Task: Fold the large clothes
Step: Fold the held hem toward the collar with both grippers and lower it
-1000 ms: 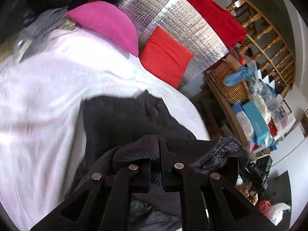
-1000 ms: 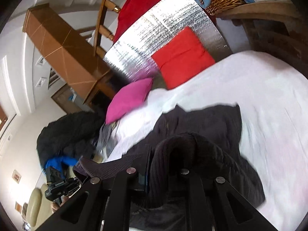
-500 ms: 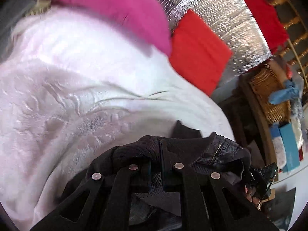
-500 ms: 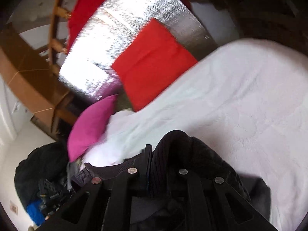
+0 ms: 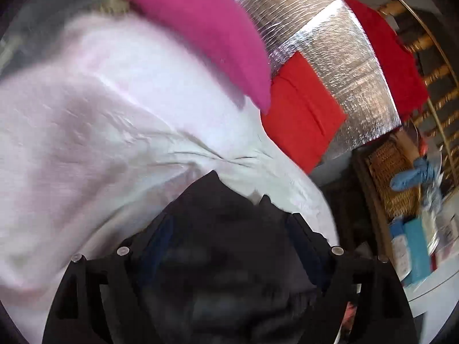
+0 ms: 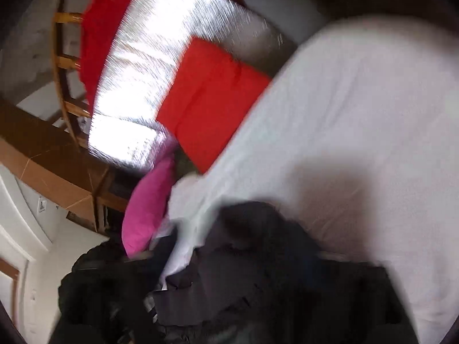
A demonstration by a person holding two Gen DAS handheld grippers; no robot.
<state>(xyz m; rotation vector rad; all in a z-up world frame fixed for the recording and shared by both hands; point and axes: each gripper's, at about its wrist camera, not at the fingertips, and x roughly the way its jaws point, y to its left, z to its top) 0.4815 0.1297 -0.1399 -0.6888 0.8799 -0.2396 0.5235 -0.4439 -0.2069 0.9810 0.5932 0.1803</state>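
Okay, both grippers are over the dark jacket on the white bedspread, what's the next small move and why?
Probably draw both grippers straight back. The left gripper has its jaws opening, spread wide, with the black jacket lying loose between them on the white bedspread. The right wrist view is too blurred to show its fingers, but the jacket rests there too.

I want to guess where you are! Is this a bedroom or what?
Probably a bedroom or living space in a home. A white bedspread covers a bed, a pink pillow and a red cushion lie at its head, and a dark garment lies on it.
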